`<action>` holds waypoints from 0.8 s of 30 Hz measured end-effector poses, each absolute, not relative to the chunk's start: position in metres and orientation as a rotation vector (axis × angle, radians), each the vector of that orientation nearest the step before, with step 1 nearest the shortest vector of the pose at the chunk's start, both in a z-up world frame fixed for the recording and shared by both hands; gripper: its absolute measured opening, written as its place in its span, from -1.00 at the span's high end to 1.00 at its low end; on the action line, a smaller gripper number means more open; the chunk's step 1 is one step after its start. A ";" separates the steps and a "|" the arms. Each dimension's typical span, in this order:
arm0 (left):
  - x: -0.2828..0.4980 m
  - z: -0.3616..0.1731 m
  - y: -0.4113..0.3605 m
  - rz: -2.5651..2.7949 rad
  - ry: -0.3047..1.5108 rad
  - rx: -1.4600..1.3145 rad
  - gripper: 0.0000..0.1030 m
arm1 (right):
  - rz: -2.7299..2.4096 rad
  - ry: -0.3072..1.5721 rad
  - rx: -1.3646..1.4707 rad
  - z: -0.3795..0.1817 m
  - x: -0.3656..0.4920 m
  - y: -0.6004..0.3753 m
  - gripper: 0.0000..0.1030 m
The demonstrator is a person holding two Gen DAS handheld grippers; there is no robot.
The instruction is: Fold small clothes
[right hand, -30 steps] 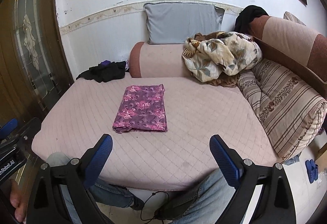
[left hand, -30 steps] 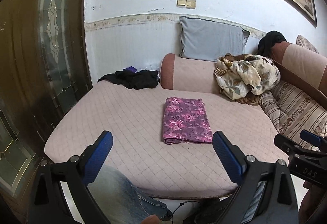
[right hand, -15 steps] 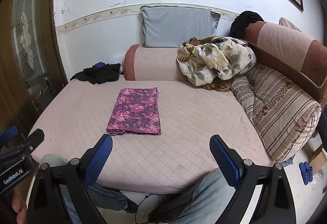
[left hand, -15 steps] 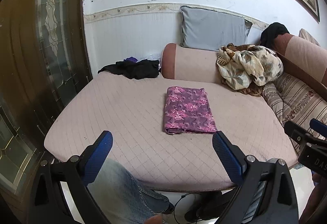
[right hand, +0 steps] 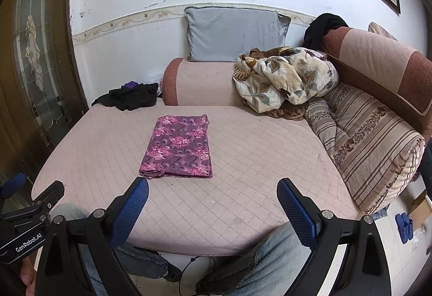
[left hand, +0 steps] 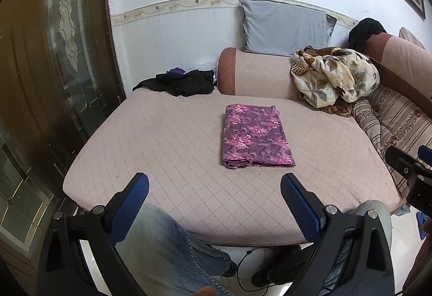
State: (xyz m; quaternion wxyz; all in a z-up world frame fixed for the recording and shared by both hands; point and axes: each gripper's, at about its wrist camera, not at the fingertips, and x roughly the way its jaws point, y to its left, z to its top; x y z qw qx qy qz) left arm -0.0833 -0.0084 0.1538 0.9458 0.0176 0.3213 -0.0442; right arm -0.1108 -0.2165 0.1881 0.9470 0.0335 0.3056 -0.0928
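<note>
- My left tongs [left hand: 214, 197] are spread wide and hold nothing; they hang off the near edge of the sofa seat [left hand: 162, 139], above my knees.
- My right tongs [right hand: 213, 196] are also spread wide and hold nothing, likewise short of the seat's front edge.
- The purple floral garment [left hand: 255, 134] lies flat in the middle of the seat as a neat rectangle, well apart from both tongs; in the right view it sits left of centre [right hand: 179, 147].
- By my reckoning this piece is already folded, with the stacked layers showing along its near edge.
- It looks thin, soft and light: it will sag and slide open if pinched by one layer only.
- If I move it, I would take the near folded edge at both corners, pinching all layers together.
- A heap of dark clothes [left hand: 183, 81] lies at the far left corner, limp and tangled; I would judge it the next candidate.
</note>
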 end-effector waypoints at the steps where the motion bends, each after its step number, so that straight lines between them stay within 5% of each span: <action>1: -0.083 0.154 -0.008 -0.089 0.654 0.034 -0.90 | -0.189 0.623 0.069 0.188 -0.110 -0.217 -0.91; 24: -0.080 0.146 0.002 -0.060 0.672 0.031 -0.90 | -0.190 0.645 0.053 0.177 -0.102 -0.207 -0.90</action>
